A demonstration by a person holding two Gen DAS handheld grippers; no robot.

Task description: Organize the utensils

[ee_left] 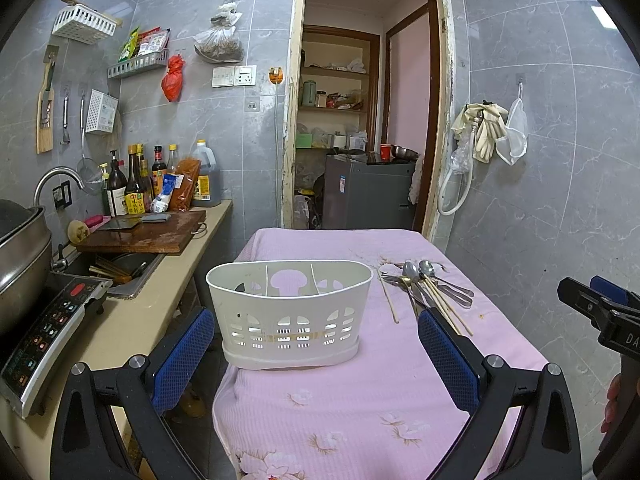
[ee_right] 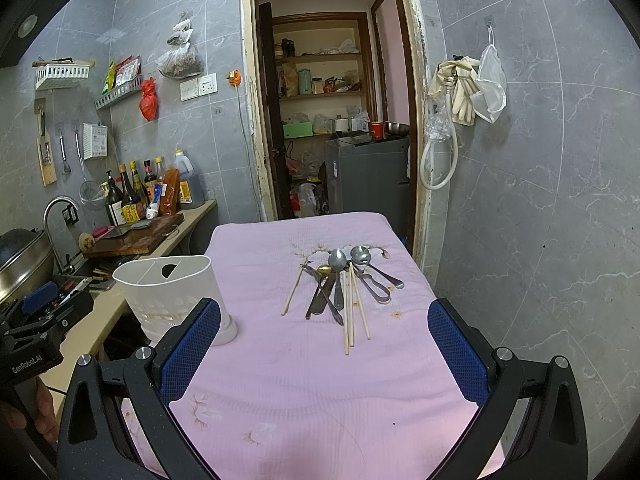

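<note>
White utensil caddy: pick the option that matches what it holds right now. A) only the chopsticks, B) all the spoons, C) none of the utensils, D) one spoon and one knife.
C: the white utensil caddy shows bare dividers in its compartments, while the spoons and chopsticks all lie in a pile on the pink tablecloth beside it.

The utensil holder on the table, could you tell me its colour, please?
White utensil holder, plain with slotted sides; clearest in the left wrist view.
</note>
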